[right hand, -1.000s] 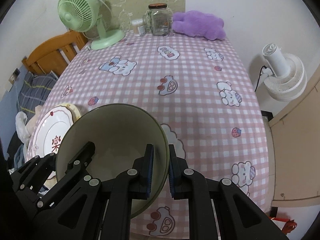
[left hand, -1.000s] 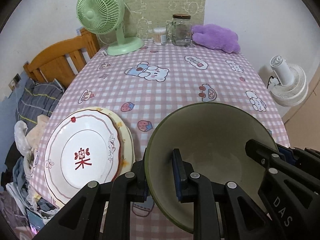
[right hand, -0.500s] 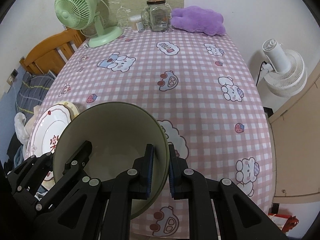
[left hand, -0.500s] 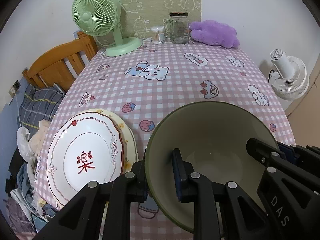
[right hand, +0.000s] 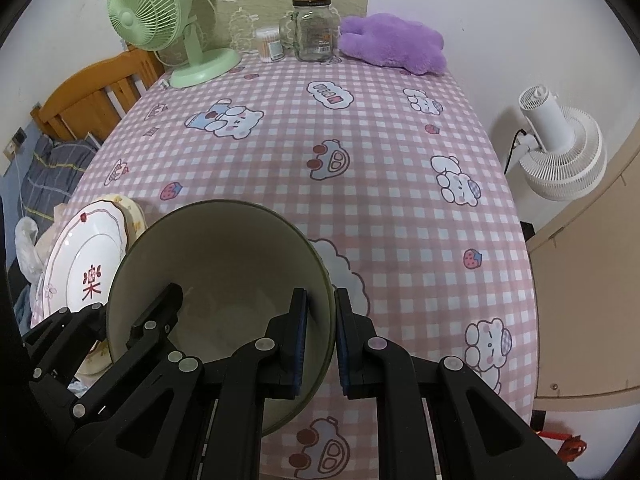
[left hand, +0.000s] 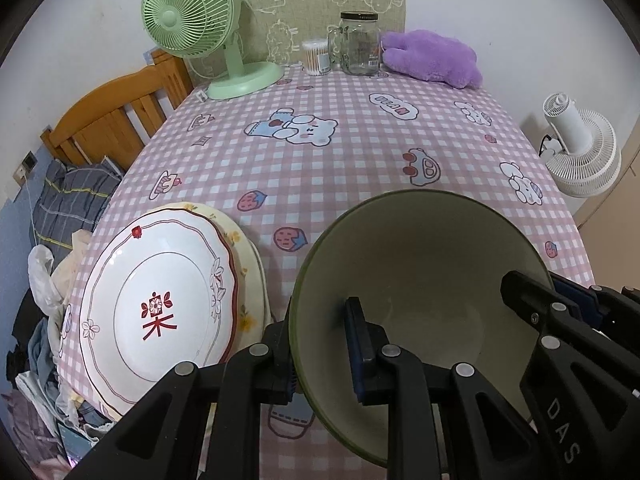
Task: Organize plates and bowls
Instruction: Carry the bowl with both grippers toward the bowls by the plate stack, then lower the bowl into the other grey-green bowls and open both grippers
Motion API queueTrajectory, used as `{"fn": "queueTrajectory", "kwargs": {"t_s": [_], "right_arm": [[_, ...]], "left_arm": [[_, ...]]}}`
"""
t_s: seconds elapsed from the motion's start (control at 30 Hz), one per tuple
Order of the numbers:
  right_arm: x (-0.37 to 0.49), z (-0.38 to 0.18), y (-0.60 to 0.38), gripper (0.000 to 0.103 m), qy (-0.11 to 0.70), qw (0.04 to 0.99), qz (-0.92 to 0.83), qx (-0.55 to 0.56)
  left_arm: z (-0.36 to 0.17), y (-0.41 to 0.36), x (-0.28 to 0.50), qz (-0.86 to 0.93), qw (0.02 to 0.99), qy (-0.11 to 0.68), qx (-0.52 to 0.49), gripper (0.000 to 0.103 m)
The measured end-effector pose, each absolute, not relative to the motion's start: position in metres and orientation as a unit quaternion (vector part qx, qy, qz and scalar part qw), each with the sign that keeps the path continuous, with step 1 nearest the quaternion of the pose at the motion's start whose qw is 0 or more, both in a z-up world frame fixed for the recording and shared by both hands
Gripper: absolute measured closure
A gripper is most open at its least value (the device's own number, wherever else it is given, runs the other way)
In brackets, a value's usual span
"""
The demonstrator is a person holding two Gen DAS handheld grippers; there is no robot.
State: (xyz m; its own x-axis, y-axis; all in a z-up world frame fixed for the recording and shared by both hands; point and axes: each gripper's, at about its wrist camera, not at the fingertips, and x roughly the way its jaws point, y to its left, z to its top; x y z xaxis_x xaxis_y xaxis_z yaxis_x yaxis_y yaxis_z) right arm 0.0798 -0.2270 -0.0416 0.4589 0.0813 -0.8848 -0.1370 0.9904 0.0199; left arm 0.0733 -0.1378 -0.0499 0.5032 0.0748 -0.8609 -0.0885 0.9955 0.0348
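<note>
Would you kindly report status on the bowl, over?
Left gripper and right gripper both shut on green bowl rim, opposite sides. Stacked plates beside it. Nothing in the way.

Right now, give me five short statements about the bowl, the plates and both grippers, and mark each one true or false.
1. Both grippers clamp the green bowl. True: left gripper and right gripper each pinch a side of its rim.
2. The bowl holds soup. False: it looks empty.
3. The white plate lies on a yellowish plate. True.
4. The plates sit to the bowl's right. False: they sit to its left.
5. The glass jar stands beside the plates. False: it stands at the table's far end.
</note>
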Motion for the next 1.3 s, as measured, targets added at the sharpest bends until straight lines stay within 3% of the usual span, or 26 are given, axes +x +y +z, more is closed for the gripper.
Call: {"fn": "queueTrajectory", "kwargs": {"t_s": [0.07,0.17,0.33,0.4,0.47,0.53,0.63,0.87,1.1,1.3], "right_arm": [[0.080,-0.041,-0.227,0.087,0.517,0.853,0.062,-0.027],[0.079,-0.040,-0.226,0.087,0.519,0.853,0.060,-0.020],[0.077,-0.038,-0.229,0.086,0.523,0.851,0.046,-0.001],[0.075,-0.038,-0.227,0.076,0.524,0.851,0.035,0.001],[0.073,-0.038,-0.227,0.044,0.525,0.851,0.022,0.006],[0.069,-0.036,-0.228,0.038,0.518,0.855,0.006,0.013],[0.068,-0.036,-0.228,0.038,0.519,0.855,-0.011,0.022],[0.062,-0.041,-0.229,0.038,0.525,0.848,-0.047,0.053],[0.057,-0.044,-0.223,0.037,0.531,0.842,-0.067,0.070],[0.060,-0.047,-0.227,0.035,0.537,0.836,-0.068,0.086]], "left_arm": [[-0.050,-0.138,0.073,0.041,0.866,0.498,-0.006,0.084],[-0.051,-0.137,0.074,0.015,0.864,0.503,-0.008,0.073],[-0.055,-0.132,0.076,-0.022,0.854,0.519,-0.018,0.065],[-0.056,-0.129,0.078,-0.038,0.852,0.522,-0.020,0.061],[-0.057,-0.128,0.080,-0.055,0.850,0.523,-0.021,0.047],[-0.058,-0.129,0.080,-0.075,0.849,0.522,-0.022,0.044],[-0.060,-0.131,0.083,-0.108,0.845,0.523,-0.024,0.037],[-0.069,-0.129,0.090,-0.157,0.831,0.532,-0.036,0.031],[-0.075,-0.127,0.095,-0.195,0.821,0.534,-0.054,0.031],[-0.077,-0.127,0.098,-0.197,0.817,0.539,-0.057,0.037]]}}
